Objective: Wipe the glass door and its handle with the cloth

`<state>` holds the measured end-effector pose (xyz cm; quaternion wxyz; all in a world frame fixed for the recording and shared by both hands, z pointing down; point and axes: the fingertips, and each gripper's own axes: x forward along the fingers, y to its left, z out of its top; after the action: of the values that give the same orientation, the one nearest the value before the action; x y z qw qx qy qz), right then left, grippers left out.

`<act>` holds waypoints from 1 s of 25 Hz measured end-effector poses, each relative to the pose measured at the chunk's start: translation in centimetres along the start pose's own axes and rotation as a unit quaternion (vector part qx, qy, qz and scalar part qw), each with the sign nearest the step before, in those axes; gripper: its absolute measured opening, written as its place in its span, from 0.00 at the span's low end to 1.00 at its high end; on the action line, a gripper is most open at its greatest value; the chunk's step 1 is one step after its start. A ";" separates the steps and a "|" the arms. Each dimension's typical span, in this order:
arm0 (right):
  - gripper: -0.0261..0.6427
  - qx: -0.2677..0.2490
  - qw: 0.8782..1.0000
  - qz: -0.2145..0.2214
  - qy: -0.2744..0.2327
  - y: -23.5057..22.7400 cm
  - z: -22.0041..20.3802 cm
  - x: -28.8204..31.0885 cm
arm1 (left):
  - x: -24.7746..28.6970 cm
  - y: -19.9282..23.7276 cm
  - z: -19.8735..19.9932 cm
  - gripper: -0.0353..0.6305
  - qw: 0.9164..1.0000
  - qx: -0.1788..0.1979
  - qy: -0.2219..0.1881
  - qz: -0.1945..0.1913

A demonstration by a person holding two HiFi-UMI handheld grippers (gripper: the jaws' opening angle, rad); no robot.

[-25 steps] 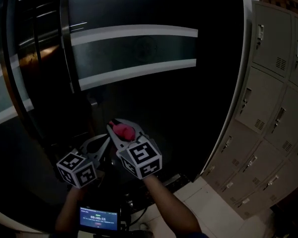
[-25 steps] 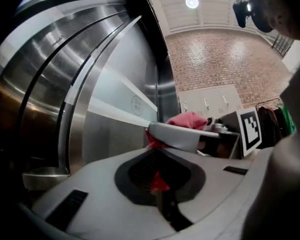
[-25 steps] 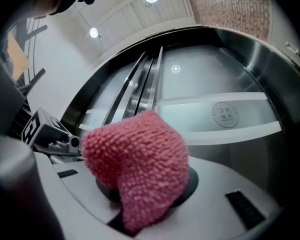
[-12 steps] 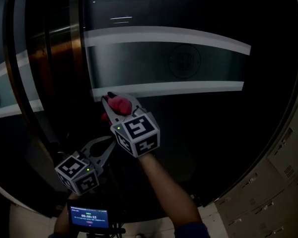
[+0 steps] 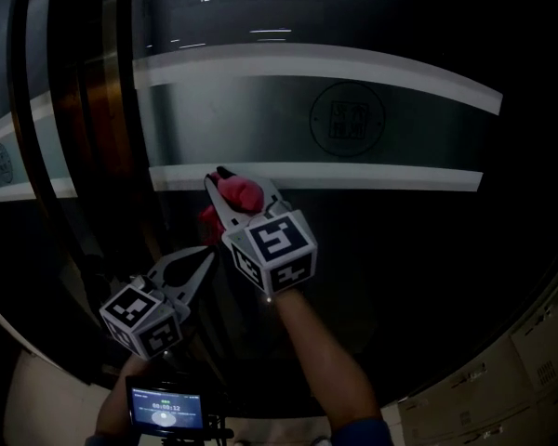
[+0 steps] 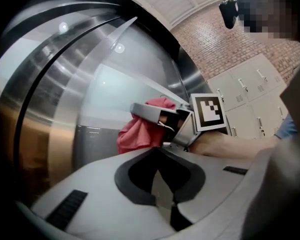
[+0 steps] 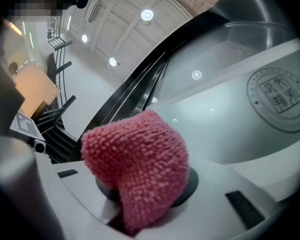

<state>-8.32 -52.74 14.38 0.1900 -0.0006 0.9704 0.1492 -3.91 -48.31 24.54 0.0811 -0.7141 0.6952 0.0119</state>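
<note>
Cloth (image 7: pixel 140 169) is being pinched in the right gripper (image 5: pixel 231 188) fingers at the glass door (image 5: pixel 381 258), while the left gripper (image 5: pixel 197 264) fingers are resting together, empty; heavy wiping drag is risking pulling the bunched cloth free.

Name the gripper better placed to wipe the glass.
Right. The right gripper is shut on the cloth, up by the frosted band on the glass door; the left gripper sits lower, shut and empty.
</note>
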 end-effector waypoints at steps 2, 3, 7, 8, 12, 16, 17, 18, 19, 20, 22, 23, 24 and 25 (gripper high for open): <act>0.15 -0.010 1.000 -0.005 0.004 -2.4 0.2 -2.9 | 2.3 -1.6 -0.7 0.06 1.000 0.004 0.006 0.000; 0.16 -0.014 1.000 -0.009 0.006 -3.8 0.3 -4.6 | 3.7 -2.4 -1.2 0.06 1.000 0.001 0.008 -0.001; 0.16 -0.030 0.999 -0.043 0.006 -10.5 1.6 -11.9 | 9.3 -7.4 -1.5 0.06 1.000 -0.006 0.012 -0.026; 0.16 -0.035 0.998 -0.055 0.007 -12.4 1.8 -13.8 | 10.7 -8.4 -1.6 0.06 0.999 -0.004 0.009 -0.032; 0.16 -0.055 0.991 -0.117 0.025 -20.6 2.2 -22.0 | 15.9 -12.6 -2.6 0.06 0.998 -0.008 0.008 -0.059; 0.16 -0.072 0.980 -0.180 0.042 -27.6 2.5 -29.1 | 20.2 -15.8 -3.8 0.06 0.997 -0.021 0.017 -0.074; 0.15 -0.075 0.977 -0.194 0.047 -28.9 2.5 -30.7 | 20.9 -16.6 -4.0 0.06 0.997 -0.020 0.021 -0.078; 0.15 -0.075 0.974 -0.208 0.050 -30.1 2.4 -32.0 | 21.6 -17.3 -4.2 0.06 0.996 -0.019 0.024 -0.081; 0.15 -0.071 0.972 -0.220 0.051 -31.2 2.2 -33.2 | 22.1 -17.9 -4.4 0.06 0.996 -0.018 0.028 -0.083; 0.15 -0.063 0.970 -0.230 0.049 -32.0 2.1 -34.1 | 22.5 -18.3 -4.6 0.06 0.996 -0.017 0.030 -0.084; 0.15 -0.045 0.970 -0.237 0.041 -32.6 1.9 -34.9 | 22.8 -18.5 -4.9 0.06 0.996 -0.017 0.033 -0.081; 0.15 -0.040 0.971 -0.235 0.037 -32.5 1.9 -34.8 | 22.6 -18.4 -4.9 0.06 0.996 -0.017 0.033 -0.078; 0.15 -0.039 0.972 -0.230 0.033 -32.0 1.9 -34.5 | 22.4 -18.1 -4.9 0.06 0.997 -0.016 0.033 -0.075; 0.15 -0.038 0.973 -0.225 0.029 -31.3 1.9 -34.0 | 22.1 -17.8 -5.0 0.06 0.997 -0.014 0.032 -0.071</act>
<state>25.72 -83.98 16.19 0.1902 -0.2304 0.9441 0.1396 14.02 -70.48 28.35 0.0492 -0.7628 0.6447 -0.0070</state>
